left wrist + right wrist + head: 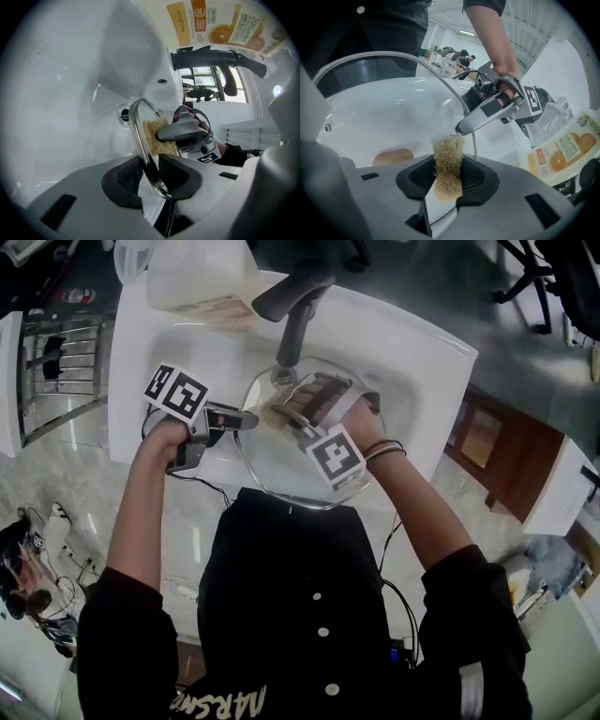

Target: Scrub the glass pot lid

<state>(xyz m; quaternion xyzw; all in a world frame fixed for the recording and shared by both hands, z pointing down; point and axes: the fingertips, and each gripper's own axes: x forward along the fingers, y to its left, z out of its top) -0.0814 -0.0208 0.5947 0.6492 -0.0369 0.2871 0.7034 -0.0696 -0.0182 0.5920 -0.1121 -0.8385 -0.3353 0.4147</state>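
The glass lid [281, 474] is held tilted on edge over the white sink [412, 352], just below the black tap [295, 315], which stands at 12 o'clock from it in the head view. The left hand-held gripper [152, 176] is clamped on the lid's metal rim at about 9 o'clock, and the rim runs up between its two dark pads in the left gripper view. The right hand-held gripper [447, 180] is closed on a tan, fibrous scrub pad [448, 159], which sticks up from between its jaws. In the head view this hand-held gripper reaches in over the lid from 3 o'clock, and the pad lies against the glass near the rim at 10 o'clock, close to the tip of the left one. A carton [225, 21] printed with an orange stands on the sink's edge at 11 o'clock, beyond the tap.
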